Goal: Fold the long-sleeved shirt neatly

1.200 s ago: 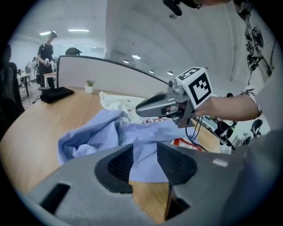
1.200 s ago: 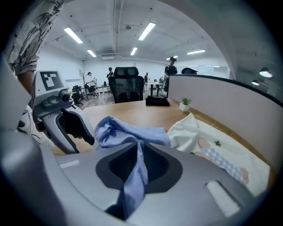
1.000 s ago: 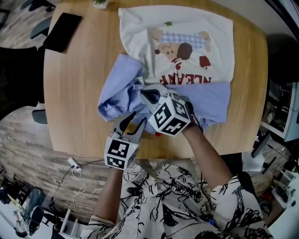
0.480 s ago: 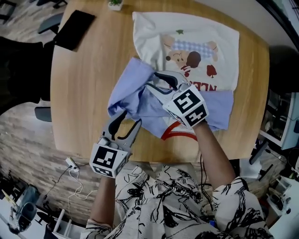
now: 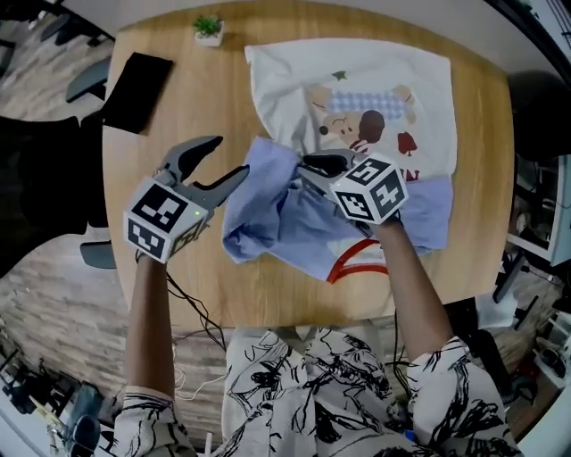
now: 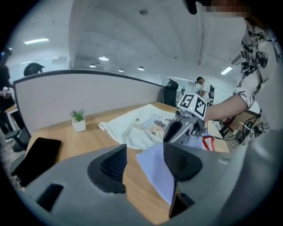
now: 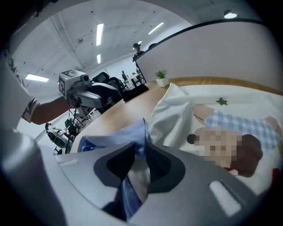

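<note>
Pale blue cotton: the long-sleeved shirt (image 5: 259, 210) lies crumpled on the wooden table (image 5: 268, 299), unfolded. It shows as a loose heap of creased folds, with no sleeve or collar that can be told apart. Its far edge overlaps the near hem of a white printed T-shirt (image 5: 294, 89), which is spread flat towards the table's far side. A black flat object (image 5: 136, 78) and a small potted plant (image 5: 209, 28) stand well apart from both garments at the far left.

In the head view the heap's long axis runs left to right across the table. The thicker, bunched end points left, towards the table's middle, and a flatter band reaches to the right below the T-shirt's print.

Right gripper (image 5: 305, 168): it rests on the middle of the heap, pointing away from the person and down. In the right gripper view (image 7: 139, 165) its jaws stand narrowly apart, have just been closing, and pinch a raised fold of the blue shirt (image 7: 110, 137) between the pads.

Left gripper (image 5: 232, 155): it is raised above bare wood just left of the bunched end and clear of the cloth. In the left gripper view (image 6: 146, 163) its jaws stand moderately apart and have just been opening. Nothing is gripped; only table and a corner of the shirt (image 6: 154, 170) show beyond the gap.
</note>
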Demonstrator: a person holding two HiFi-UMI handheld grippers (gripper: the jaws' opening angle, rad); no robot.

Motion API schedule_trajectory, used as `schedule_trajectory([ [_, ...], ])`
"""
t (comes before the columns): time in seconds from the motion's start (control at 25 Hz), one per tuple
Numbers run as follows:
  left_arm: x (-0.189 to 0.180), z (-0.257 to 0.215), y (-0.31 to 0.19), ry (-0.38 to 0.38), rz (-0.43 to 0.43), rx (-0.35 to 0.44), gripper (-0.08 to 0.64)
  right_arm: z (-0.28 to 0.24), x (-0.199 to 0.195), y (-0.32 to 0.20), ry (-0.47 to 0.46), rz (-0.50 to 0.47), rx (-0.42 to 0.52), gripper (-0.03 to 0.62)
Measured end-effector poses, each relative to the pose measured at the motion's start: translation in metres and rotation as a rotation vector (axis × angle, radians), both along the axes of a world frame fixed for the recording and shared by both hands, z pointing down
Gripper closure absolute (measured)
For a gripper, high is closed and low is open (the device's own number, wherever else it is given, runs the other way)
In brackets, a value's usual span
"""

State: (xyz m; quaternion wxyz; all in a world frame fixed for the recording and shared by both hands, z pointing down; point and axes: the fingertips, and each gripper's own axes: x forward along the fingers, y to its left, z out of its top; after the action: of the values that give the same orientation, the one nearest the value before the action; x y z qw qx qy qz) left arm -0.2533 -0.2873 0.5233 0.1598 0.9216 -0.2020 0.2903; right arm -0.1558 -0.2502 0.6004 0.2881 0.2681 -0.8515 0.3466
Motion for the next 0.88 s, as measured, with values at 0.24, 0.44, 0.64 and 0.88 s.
schedule_trajectory([
  [0.24, 0.028, 0.07, -0.013, -0.141, 0.222, -0.139, 0.332, 0.005, 0.001, 0.002, 0.0, -0.011, -0.019, 0.568],
  [0.44, 0.042, 0.092, -0.012, -0.201, 0.326, -0.2, 0.364, -0.022, -0.005, 0.001, -0.054, -0.029, 0.062, 0.569],
  [0.64, 0.046, 0.099, -0.014, -0.227, 0.388, -0.224, 0.407, -0.041, -0.013, 0.009, -0.039, -0.123, 0.17, 0.57],
  [0.88, 0.047, 0.1, -0.011, -0.292, 0.452, -0.163, 0.481, -0.05, -0.019, 0.012, -0.054, -0.132, 0.2, 0.57],
])
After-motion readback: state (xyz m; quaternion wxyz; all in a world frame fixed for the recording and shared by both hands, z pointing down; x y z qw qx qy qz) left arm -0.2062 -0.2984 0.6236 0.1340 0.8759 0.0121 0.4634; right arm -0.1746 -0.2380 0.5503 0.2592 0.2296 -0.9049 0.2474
